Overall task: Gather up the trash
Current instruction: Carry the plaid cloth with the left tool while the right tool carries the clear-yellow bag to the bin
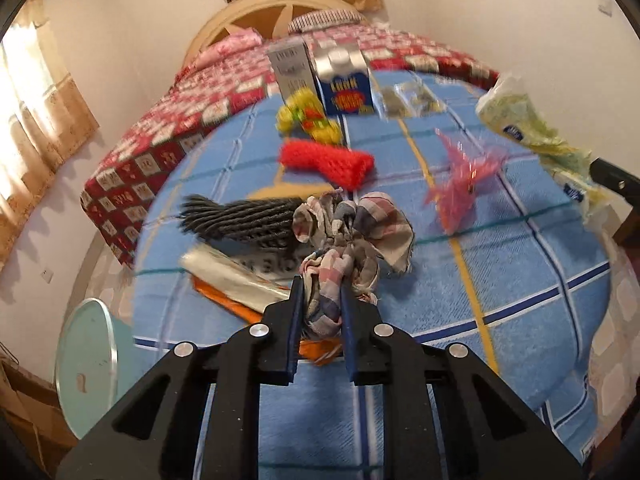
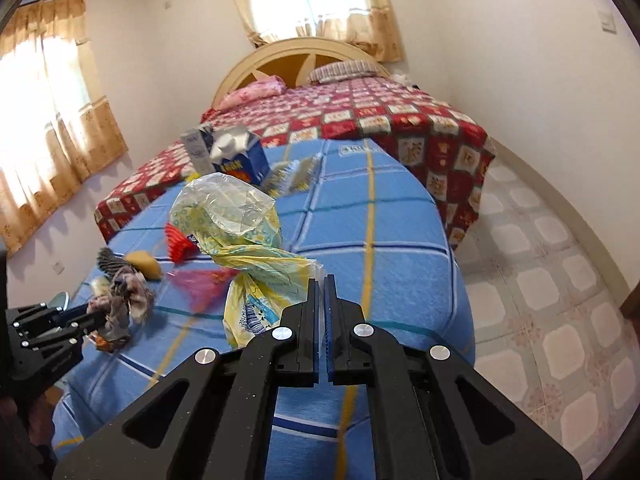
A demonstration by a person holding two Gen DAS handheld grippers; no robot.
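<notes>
The left gripper [image 1: 320, 300] has its two fingers pinched on a crumpled checked rag [image 1: 348, 232], which bunches out ahead of the tips above the blue blanket [image 1: 520, 280]. The right gripper [image 2: 322, 292] has its fingers nearly together, clamping the twisted end of a yellow plastic bag [image 2: 236, 224] whose open mouth balloons up to the left.

Only the left wrist view shows the rest of the litter clearly: a dark knitted piece [image 1: 244, 216] and a silver wrapper [image 1: 228, 276] just left of the rag, a red knitted piece [image 1: 326, 162] beyond it, a pink wrapper [image 1: 460, 180] to the right, a yellow-green wrapper [image 1: 308, 118], and two cartons, one grey [image 1: 290, 72] and one blue [image 1: 346, 80], standing side by side at the far edge. It also shows a pale green bin [image 1: 90, 364] on the floor at left. The right wrist view alone shows the tiled floor [image 2: 560, 280] and a wall switch [image 2: 608, 20].

Behind the blanket is a bed with a red patterned cover [image 2: 360, 112], a curved headboard [image 2: 300, 56] and curtained windows [image 2: 40, 120].
</notes>
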